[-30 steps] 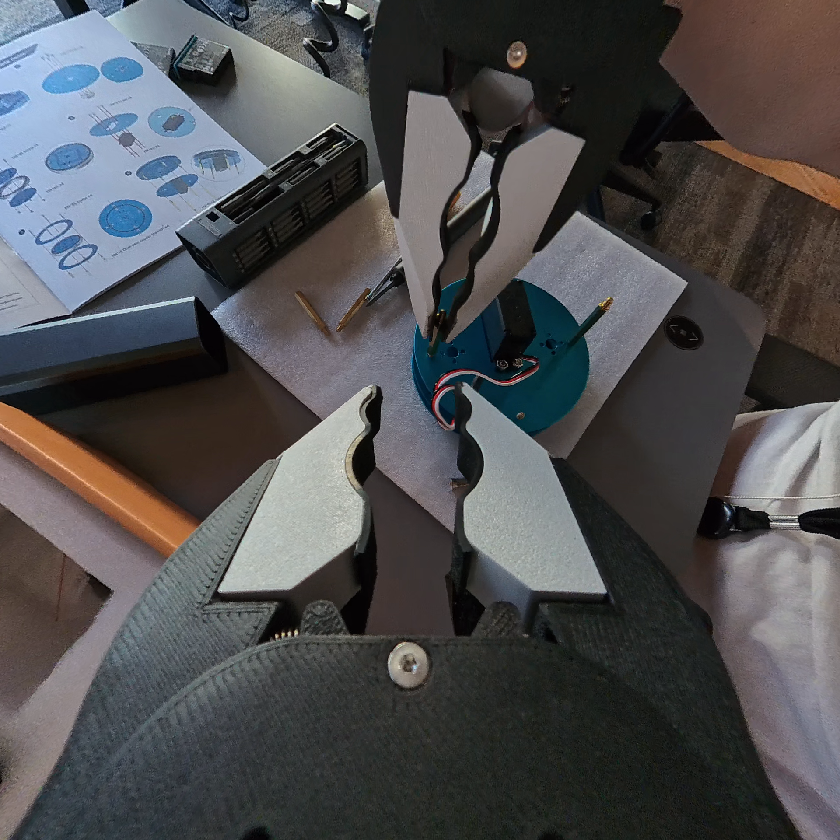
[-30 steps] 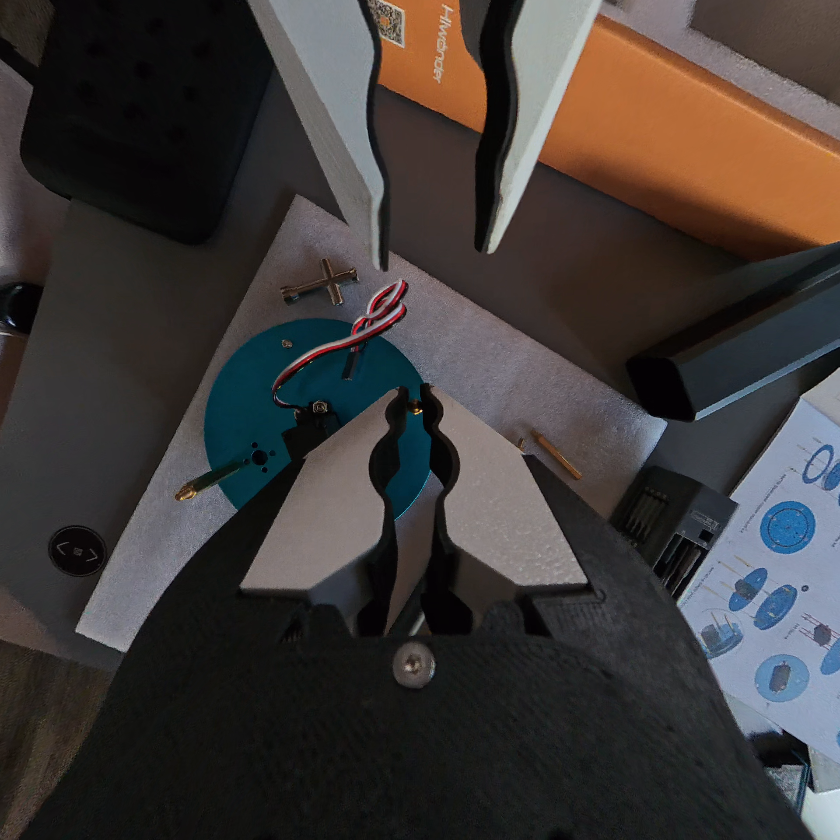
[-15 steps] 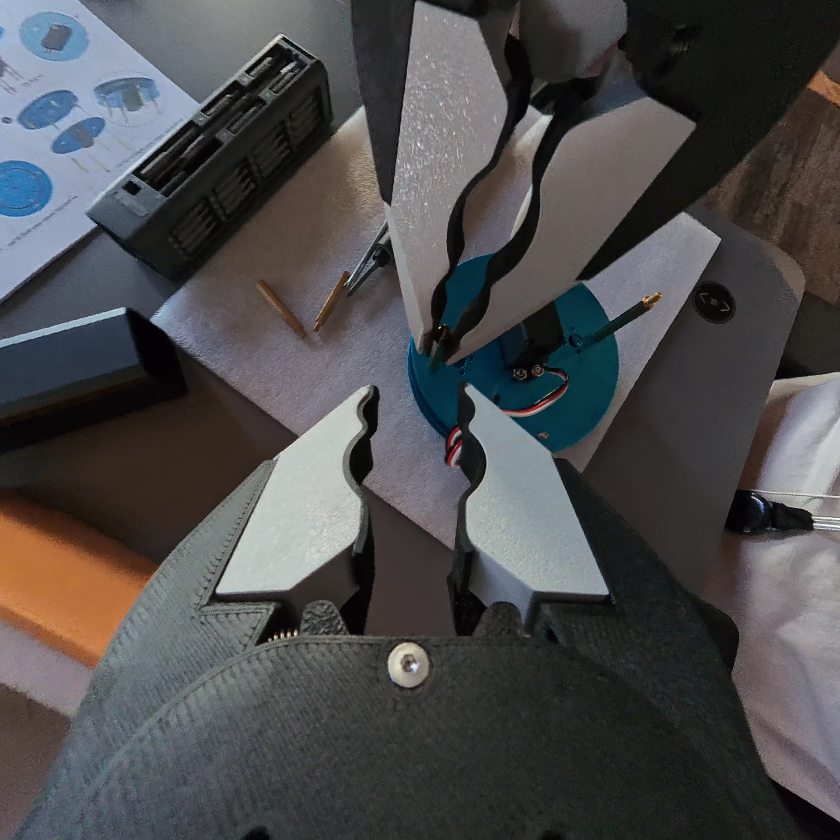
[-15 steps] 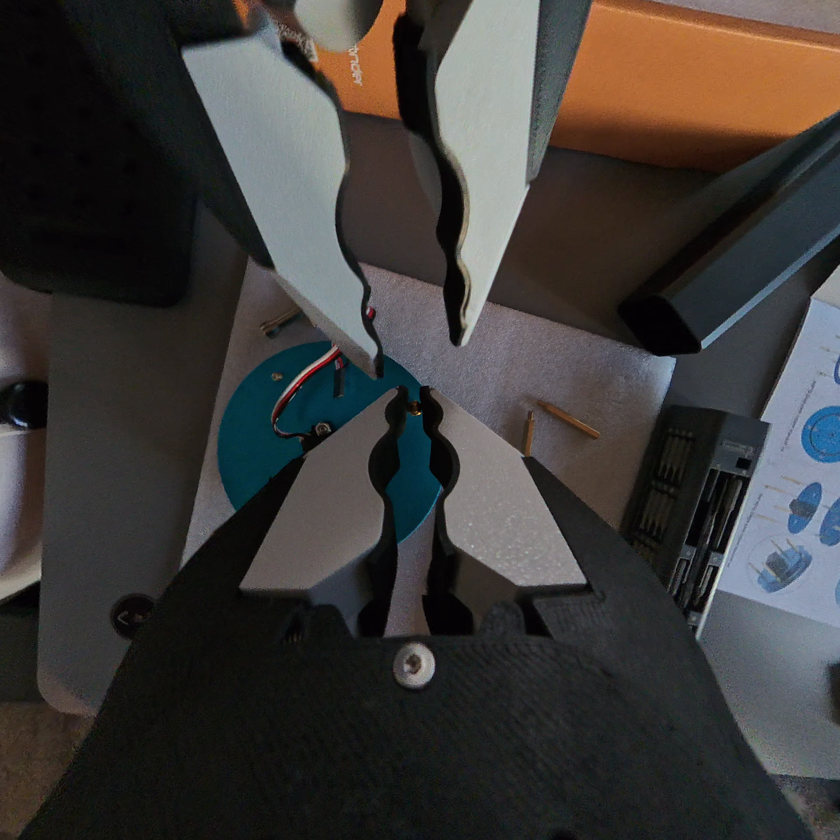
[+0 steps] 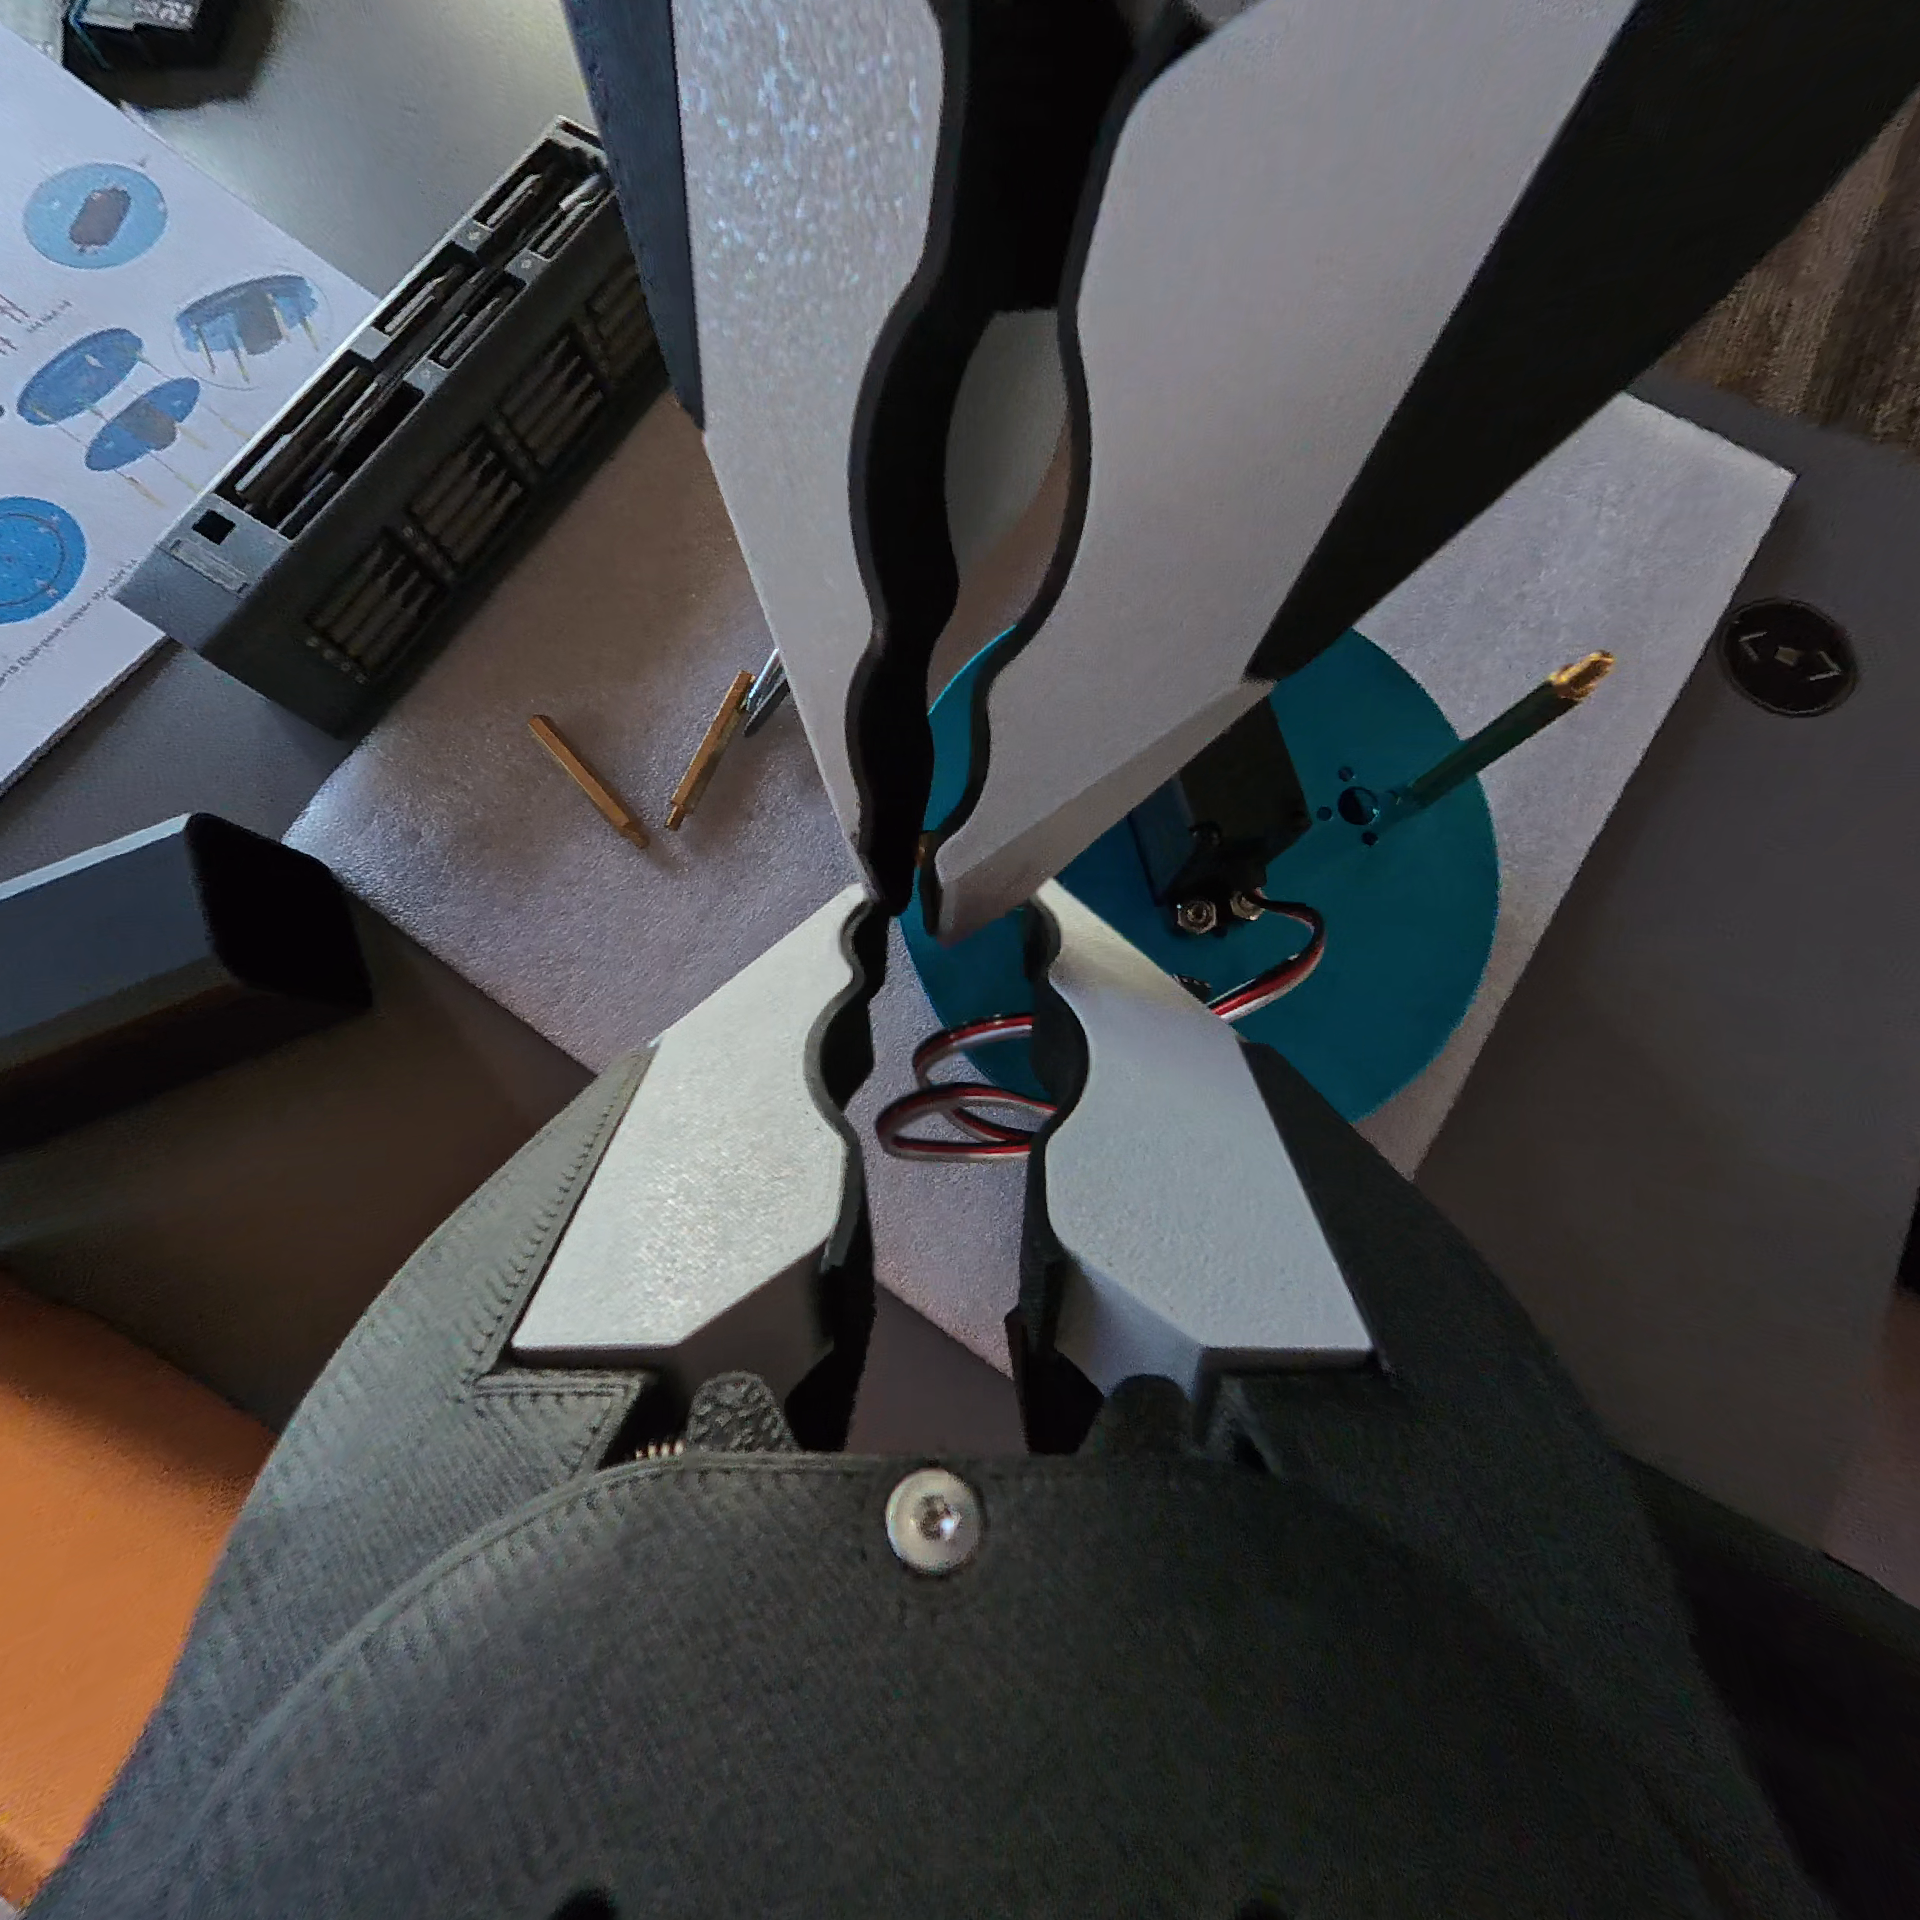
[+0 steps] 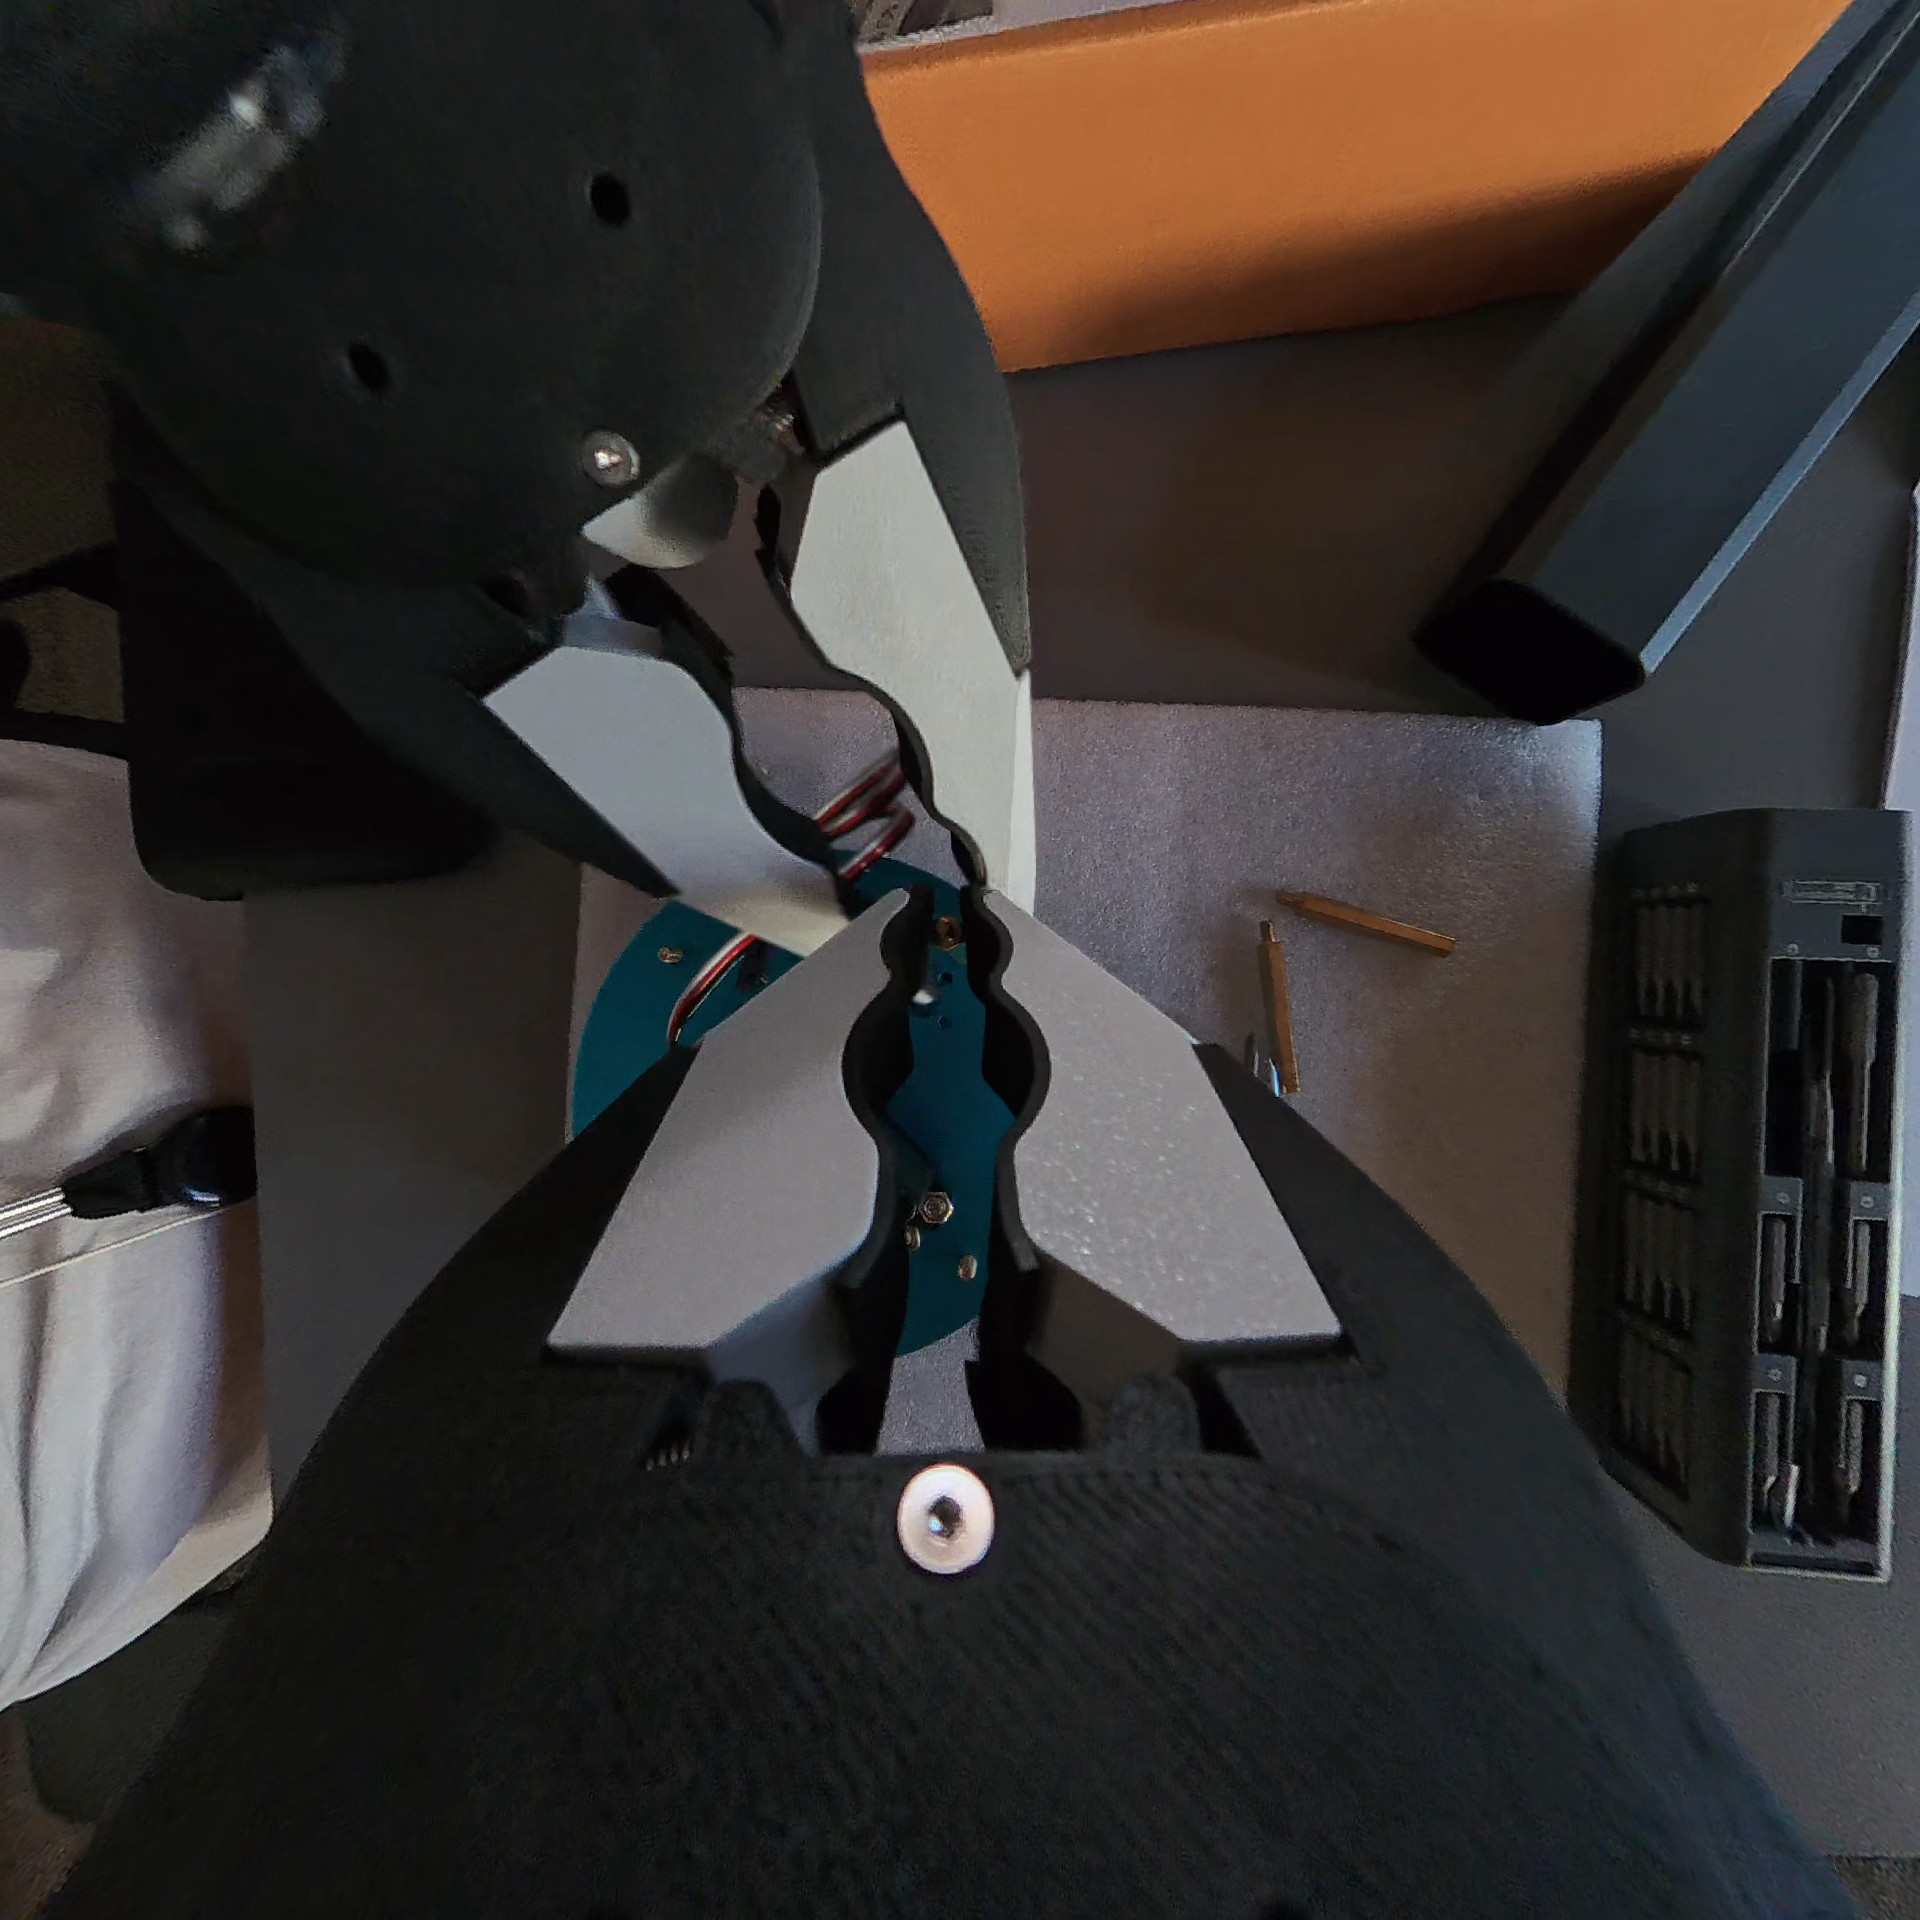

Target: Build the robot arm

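A teal disc (image 5: 1382, 935) with a black servo (image 5: 1236, 790) and a red-white-black wire (image 5: 966, 1112) lies on a white foam sheet (image 5: 540, 831). My right gripper (image 6: 943, 896) reaches down from above and is shut on a brass-tipped standoff (image 6: 943, 928) standing at the disc's (image 6: 623, 1018) edge. It also shows in the left wrist view (image 5: 904, 873). My left gripper (image 5: 951, 925) is open, its tips almost touching the right gripper's tips, with the wire loops between its fingers. A second green standoff (image 5: 1496, 727) stands on the disc's far side.
Two loose brass standoffs (image 5: 587, 779) (image 5: 707, 764) lie on the foam. A black bit case (image 6: 1756, 1184), a dark tube (image 6: 1683, 416), an orange box (image 6: 1247, 156) and a printed sheet (image 5: 94, 364) surround it. A person's white clothing (image 6: 104, 1143) is at the desk edge. Left and right tips are no more than a few centimetres apart.
My left gripper has moved forward to the disc and now meets the right gripper's tips. The right gripper stays shut on the standoff and has swung more upright over the disc.
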Tool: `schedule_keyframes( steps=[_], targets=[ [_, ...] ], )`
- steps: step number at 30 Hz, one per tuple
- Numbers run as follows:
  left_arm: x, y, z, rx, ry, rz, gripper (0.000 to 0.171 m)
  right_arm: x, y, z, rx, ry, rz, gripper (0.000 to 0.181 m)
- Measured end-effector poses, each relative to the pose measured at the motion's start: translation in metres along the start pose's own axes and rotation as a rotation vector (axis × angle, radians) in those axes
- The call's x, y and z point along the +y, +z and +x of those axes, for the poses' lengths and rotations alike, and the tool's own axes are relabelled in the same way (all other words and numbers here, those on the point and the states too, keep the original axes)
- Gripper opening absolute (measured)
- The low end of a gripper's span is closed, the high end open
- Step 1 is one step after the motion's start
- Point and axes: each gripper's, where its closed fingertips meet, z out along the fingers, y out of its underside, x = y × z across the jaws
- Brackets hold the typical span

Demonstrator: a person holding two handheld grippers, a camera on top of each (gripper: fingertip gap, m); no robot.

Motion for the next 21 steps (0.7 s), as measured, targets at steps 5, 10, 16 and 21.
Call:
schedule_keyframes(
  steps=[5,10,16,21],
  targets=[
    [0.0,0.003,-0.001,0.009,-0.029,0.047,0.005,-0.006,-0.016,0.004,-0.009,-0.138,0.044,0.02],
    [0.0,0.003,0.0,0.015,-0.035,0.046,0.005,-0.002,-0.032,0.007,-0.001,-0.449,0.013,0.012],
    [0.0,0.003,0.0,0.007,-0.038,0.049,0.005,-0.003,-0.025,0.003,-0.088,-0.47,-0.015,0.007],
    [0.0,0.002,0.0,0.004,-0.026,0.044,0.005,0.003,-0.016,0.0,-0.129,-0.443,-0.051,0.009]
  ],
)
